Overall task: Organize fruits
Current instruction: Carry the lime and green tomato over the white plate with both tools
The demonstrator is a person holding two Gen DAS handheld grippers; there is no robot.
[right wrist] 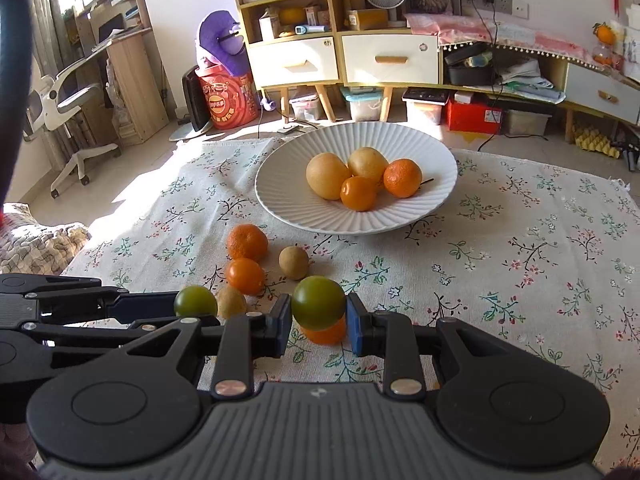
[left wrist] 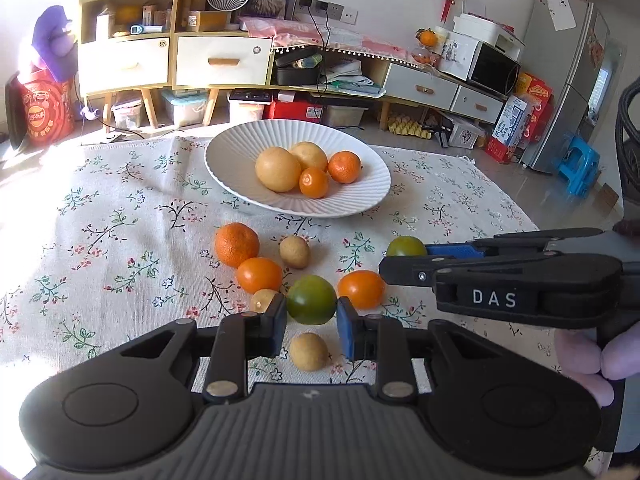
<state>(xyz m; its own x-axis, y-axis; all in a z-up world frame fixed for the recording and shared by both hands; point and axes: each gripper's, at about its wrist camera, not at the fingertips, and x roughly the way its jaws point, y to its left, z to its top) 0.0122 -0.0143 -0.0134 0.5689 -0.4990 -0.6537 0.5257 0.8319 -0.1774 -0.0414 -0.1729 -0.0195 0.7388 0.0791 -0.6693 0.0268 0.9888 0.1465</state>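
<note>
At the bottom centre of the left wrist view, our left gripper is clenched on a green citrus fruit, its blue pads pressing the fruit's two sides. Likewise, low in the right wrist view, our right gripper grasps a second green citrus fruit, with an orange fruit showing just beneath it on the cloth.

We judge these fruits to be light, firm and round, with smooth skin that could roll or slip if pinched off centre. The grip looks best across the widest part, as both now sit, and with gentle force, since the skin may bruise.

A little further up both frames, loose fruit lies on the flowered tablecloth: a rough-skinned mandarin, a smooth orange fruit touching it, another orange fruit to the right, and small tan fruits, possibly longans, one near the mandarin, one partly hidden behind the left finger and one below the held fruit.

Beyond them, at centre frame, stands the white ribbed bowl, holding two large pale yellow fruits, a mandarin and a small orange fruit. We take the bowl as the likely place for both held fruits.

Furthest away, along the top, are wooden shelves with a fan.
</note>
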